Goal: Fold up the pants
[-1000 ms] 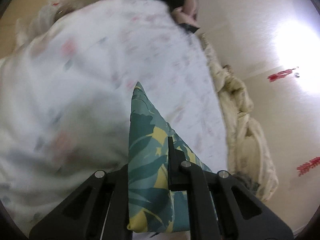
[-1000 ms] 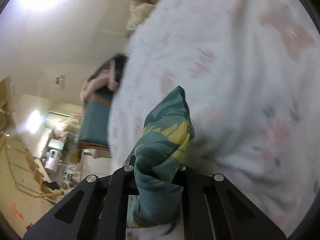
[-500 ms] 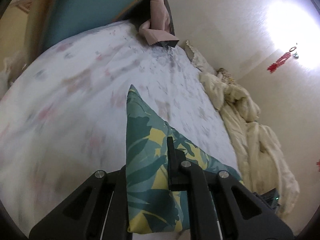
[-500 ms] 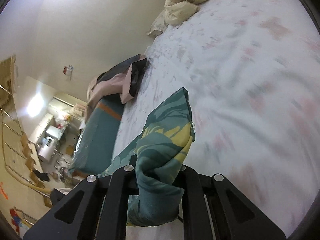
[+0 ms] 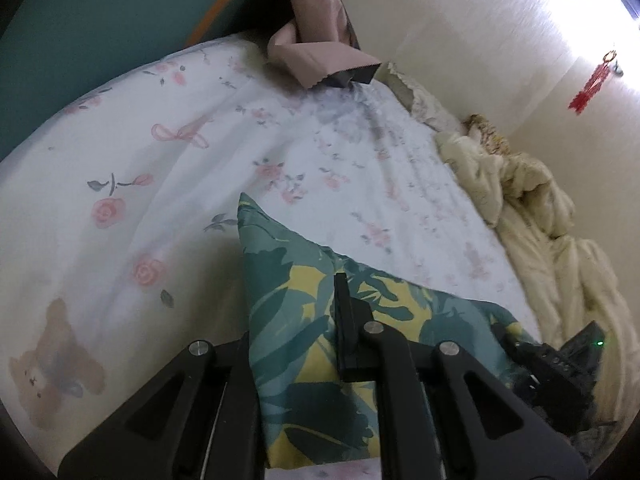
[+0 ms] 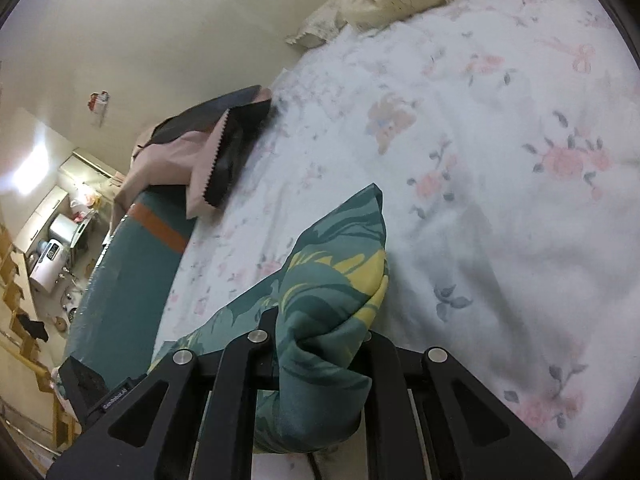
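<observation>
The pants [image 5: 304, 320] are green with a yellow leaf print. My left gripper [image 5: 294, 300] is shut on one corner of them, the cloth pinched between its black fingers and stretching off to the right toward the other gripper [image 5: 560, 364]. My right gripper [image 6: 320, 328] is shut on a bunched corner of the same pants [image 6: 336, 272], the cloth running off to the lower left. Both corners are held just above the white floral bedsheet [image 5: 192, 168], which also shows in the right wrist view [image 6: 500, 160].
A folded pink and dark cloth [image 5: 320, 48] lies at the bed's far edge by the teal bed frame [image 5: 100, 32]. A cream quilt [image 5: 540, 208] is heaped along the wall side. The right wrist view shows a room with appliances [image 6: 52, 248] beyond the bed.
Both grippers have swung so the views tip from the wall down toward the bed, holding the pants corners throughout. The motion blur has gone and the sheet is sharp.
</observation>
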Motion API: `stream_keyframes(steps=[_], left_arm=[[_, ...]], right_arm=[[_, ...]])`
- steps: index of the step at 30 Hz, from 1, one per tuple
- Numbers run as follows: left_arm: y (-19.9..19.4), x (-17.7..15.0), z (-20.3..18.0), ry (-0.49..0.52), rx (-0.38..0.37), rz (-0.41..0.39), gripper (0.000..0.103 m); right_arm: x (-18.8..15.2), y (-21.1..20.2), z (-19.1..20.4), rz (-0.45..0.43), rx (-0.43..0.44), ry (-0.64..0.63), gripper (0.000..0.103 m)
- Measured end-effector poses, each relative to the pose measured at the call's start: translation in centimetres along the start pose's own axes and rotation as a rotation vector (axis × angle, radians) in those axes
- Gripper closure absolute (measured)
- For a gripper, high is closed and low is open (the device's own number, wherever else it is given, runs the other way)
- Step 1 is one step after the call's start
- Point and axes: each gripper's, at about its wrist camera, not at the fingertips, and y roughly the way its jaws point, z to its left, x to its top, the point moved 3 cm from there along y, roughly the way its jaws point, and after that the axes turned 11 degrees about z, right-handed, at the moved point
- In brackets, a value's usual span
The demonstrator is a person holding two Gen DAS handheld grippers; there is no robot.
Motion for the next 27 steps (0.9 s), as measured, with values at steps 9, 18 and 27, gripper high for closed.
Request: stream_keyframes(steps=[9,18,27], left_arm=[[-2.9,-1.0,3.0,-0.036,0.250,0.007,0.058],[-13.6,-6.7,1.0,-0.010,0.338,-0.035,0.054],[-25.9,-16.4,-7.0,0.196,0.287,-0.113,0.048]], right_arm=[[0.2,-4.2,-3.3,0.016,-0.222,0.012,0.053],[-5.8,-15.1,4.7,-0.007,-0.294,-0.264,0.051],[-18.2,-27.0,14.8,-0.145,-0.367,-0.500,0.027]])
